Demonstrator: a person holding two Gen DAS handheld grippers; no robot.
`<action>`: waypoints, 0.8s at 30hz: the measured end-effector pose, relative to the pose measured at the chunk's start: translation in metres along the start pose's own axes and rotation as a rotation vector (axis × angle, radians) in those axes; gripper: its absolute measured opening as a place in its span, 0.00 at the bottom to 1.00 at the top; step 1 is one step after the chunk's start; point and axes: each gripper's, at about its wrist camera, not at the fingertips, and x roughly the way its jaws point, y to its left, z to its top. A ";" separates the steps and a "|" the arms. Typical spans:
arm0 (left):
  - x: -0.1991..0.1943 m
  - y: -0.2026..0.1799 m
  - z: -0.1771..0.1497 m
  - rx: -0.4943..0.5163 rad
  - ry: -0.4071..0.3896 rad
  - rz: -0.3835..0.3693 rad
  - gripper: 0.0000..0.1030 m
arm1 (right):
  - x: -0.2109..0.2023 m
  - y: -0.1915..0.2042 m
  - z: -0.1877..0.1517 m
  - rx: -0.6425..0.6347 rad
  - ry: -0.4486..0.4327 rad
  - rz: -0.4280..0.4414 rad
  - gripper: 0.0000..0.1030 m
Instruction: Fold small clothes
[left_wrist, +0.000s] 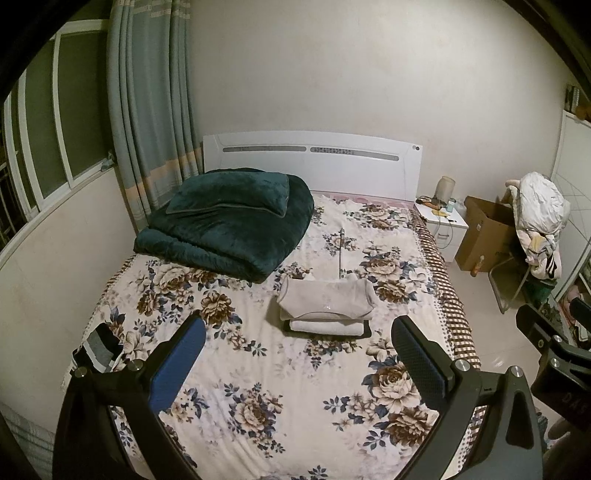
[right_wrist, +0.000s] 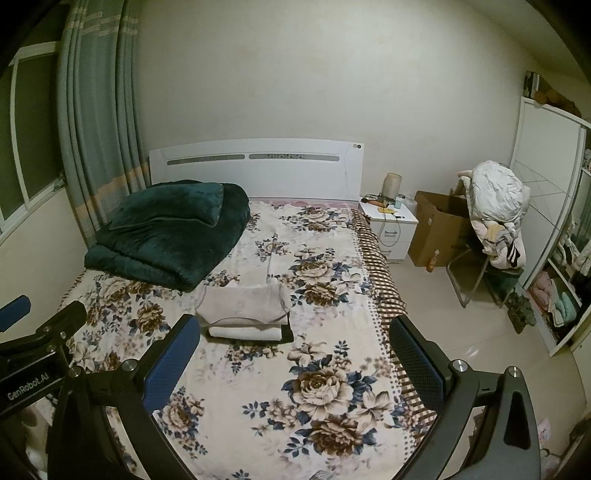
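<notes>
Lying mid-bed on the floral sheet (left_wrist: 236, 373), the stack of folded clothes (left_wrist: 325, 308) looks soft, light and floppy: pale knit pieces over something dark. I'd take the top garment by a hemmed corner. Both tools, left (left_wrist: 299, 354) and right (right_wrist: 295, 354), hang spread wide and empty, well short of it.
</notes>
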 end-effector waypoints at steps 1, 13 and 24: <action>0.000 0.000 0.000 -0.001 -0.001 -0.001 1.00 | 0.000 0.000 0.000 -0.001 0.000 0.000 1.00; -0.003 0.000 0.001 -0.005 0.003 -0.007 1.00 | 0.000 0.000 0.000 0.000 0.000 0.003 1.00; -0.010 -0.001 0.003 -0.011 0.001 -0.008 1.00 | -0.001 0.001 0.000 0.002 -0.002 0.004 1.00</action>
